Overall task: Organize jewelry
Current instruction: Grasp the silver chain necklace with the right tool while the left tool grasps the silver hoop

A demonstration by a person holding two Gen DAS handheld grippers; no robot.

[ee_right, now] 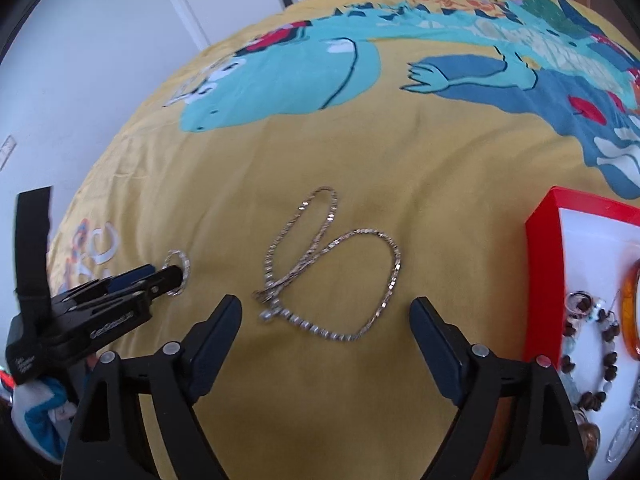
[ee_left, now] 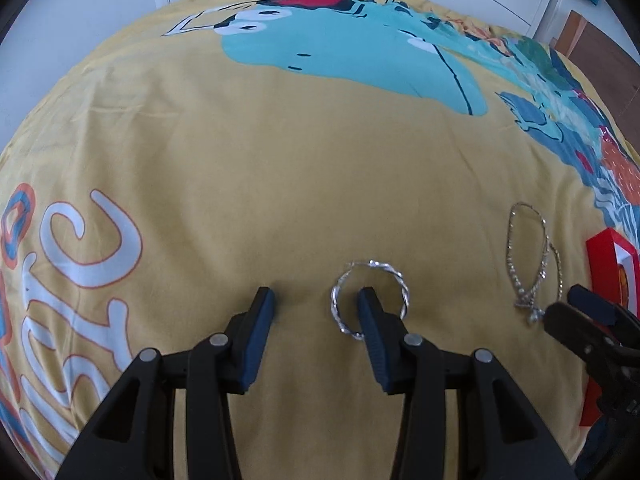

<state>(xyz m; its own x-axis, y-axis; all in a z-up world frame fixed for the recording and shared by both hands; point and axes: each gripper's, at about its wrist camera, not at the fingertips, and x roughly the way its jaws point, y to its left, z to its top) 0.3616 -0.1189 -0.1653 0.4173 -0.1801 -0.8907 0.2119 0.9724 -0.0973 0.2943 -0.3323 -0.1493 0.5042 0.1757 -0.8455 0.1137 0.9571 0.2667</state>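
A silver twisted hoop earring (ee_left: 403, 292) lies flat on the yellow bedspread (ee_left: 280, 184). My left gripper (ee_left: 315, 300) is open just over the cloth; its right fingertip (ee_left: 366, 300) stands inside the hoop and its left one is outside, neither pressing on the hoop. A silver chain necklace (ee_right: 395, 268) lies in loose loops just ahead of my right gripper (ee_right: 326, 308), which is wide open and holds nothing. The chain (ee_left: 528, 264) and the right gripper (ee_left: 566, 304) also show at the right of the left wrist view. In the right wrist view, the left gripper (ee_right: 164, 273) and the hoop (ee_right: 178, 256) are at the left.
A red jewelry box (ee_right: 540, 260) with a white lining sits at the right. It holds a brown beaded bracelet (ee_right: 608, 360), an orange bangle (ee_right: 627, 312) and other pieces. White wardrobe doors (ee_right: 100, 60) stand beyond the bed's far edge.
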